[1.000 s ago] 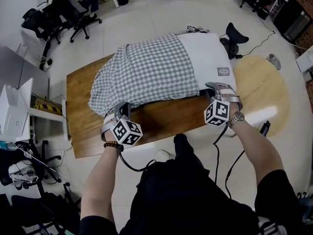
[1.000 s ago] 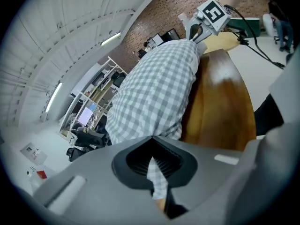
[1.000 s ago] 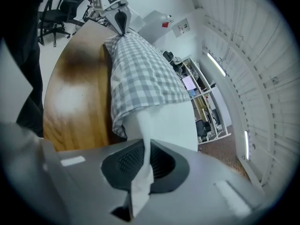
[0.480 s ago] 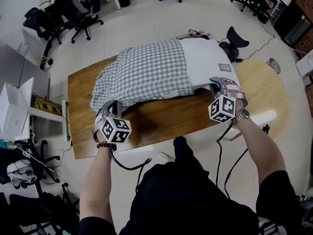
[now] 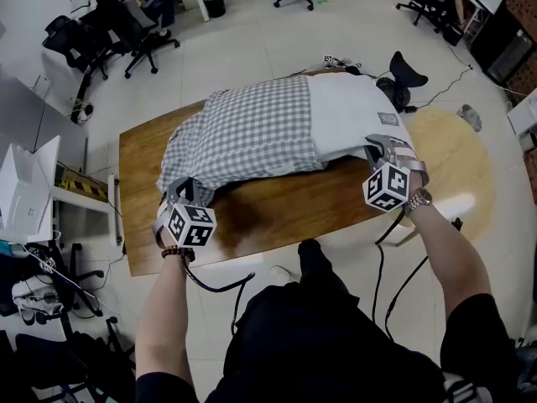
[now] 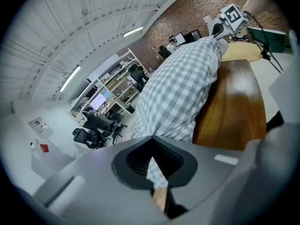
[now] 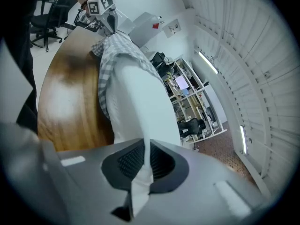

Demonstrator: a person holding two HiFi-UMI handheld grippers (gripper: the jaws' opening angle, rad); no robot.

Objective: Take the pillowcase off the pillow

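- So far, roughly the right third of the white pillow (image 5: 352, 112) is bare. The checked pillowcase (image 5: 252, 133) covers the rest, toward the left end of the wooden table (image 5: 285, 208).
- The left gripper (image 5: 186, 190) is clamped tight on the near-left corner of the pillowcase. Its own view shows checked cloth pinched between the closed jaws.
- The right gripper (image 5: 377, 147) is closed on the pillow's white near-right corner, with a fold of white fabric running down between its jaws. It looks to be anchoring the pillow.
- Left to do, as I judge it: draw the case leftward off the remaining 2 thirds until the pillow comes fully free.
- Against the frame 1 second back, the left gripper has shifted outward to the left along the table's near edge, and the case's corner has gone with it.
- The right gripper sits a little higher in the picture, and the pillow's near edge looks slightly raised off the wood.
- The line where case meets bare pillow has barely moved, so little extra pillow has been uncovered. Both grips are unchanged.
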